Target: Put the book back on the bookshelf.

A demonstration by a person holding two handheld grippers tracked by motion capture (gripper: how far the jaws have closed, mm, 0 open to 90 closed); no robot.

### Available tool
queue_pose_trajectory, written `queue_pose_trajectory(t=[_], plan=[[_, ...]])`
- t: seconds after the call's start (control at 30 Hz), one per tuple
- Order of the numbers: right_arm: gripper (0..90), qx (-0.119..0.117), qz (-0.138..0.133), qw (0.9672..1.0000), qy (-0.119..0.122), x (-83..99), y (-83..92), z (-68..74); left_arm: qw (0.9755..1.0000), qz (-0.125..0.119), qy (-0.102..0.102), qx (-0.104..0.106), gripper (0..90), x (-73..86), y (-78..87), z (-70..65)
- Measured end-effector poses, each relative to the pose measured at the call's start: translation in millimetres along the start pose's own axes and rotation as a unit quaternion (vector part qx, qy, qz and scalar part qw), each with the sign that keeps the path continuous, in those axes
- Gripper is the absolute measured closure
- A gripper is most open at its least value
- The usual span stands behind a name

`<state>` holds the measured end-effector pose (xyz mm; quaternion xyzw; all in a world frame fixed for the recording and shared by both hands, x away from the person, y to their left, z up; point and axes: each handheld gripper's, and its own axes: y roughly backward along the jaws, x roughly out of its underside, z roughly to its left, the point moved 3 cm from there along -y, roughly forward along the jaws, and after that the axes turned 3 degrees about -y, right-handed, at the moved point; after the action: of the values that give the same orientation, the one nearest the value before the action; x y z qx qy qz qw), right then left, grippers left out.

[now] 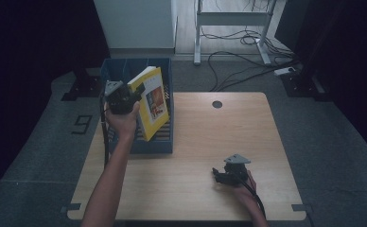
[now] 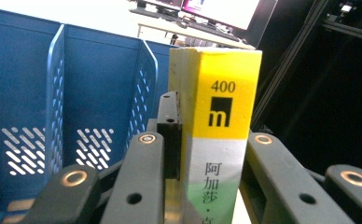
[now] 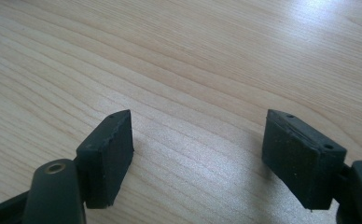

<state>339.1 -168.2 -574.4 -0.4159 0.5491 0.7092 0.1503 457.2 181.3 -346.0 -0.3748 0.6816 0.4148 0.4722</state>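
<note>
One yellow book (image 1: 152, 101) is hanging tilted over the blue file rack (image 1: 165, 142), and your left tongs (image 1: 125, 97) are pinching it by the spine. You are best levelling it upright and aiming between the dividers (image 2: 57, 93) before lowering. Spine is reading "400", "m", "阿加莎". Your right tongs (image 1: 219, 174) are resting spread, empty, on the bench (image 1: 210, 142).

The yellow book's spine (image 2: 221, 140) bears the black number "400" over a black square with a yellow letter "m", with the Chinese characters "阿加莎" running down the pale band below, while a dark figure "9" marks the grey floor (image 1: 82, 124) left of the table.
</note>
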Motion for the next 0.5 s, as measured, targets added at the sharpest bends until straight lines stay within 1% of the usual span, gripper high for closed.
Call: queue_pose_trajectory(t=[0.17, 0.3, 0.37, 0.5], plan=[[24.1, 0.000, 0.000, 1.0000, -0.001, 0.3, 0.3, -0.1, 1.0000, 0.002, 0.002, -0.007, 75.6, 1.9, -10.4, -0.7], [24.1, 0.000, 0.000, 1.0000, 0.000, 0.3, 0.4, -0.2, 0.9999, 0.007, -0.003, -0.011, 75.6, 4.9, -18.5, -2.3], [24.1, 0.000, 0.000, 1.0000, 0.000, 0.4, 0.4, -0.2, 0.9999, 0.009, -0.001, -0.014, 75.6, 6.6, -23.8, -2.3], [24.0, 0.000, 0.000, 1.0000, 0.000, 0.4, 0.4, -0.2, 0.9997, 0.008, -0.003, -0.021, 75.6, 8.1, -28.2, -3.1]])
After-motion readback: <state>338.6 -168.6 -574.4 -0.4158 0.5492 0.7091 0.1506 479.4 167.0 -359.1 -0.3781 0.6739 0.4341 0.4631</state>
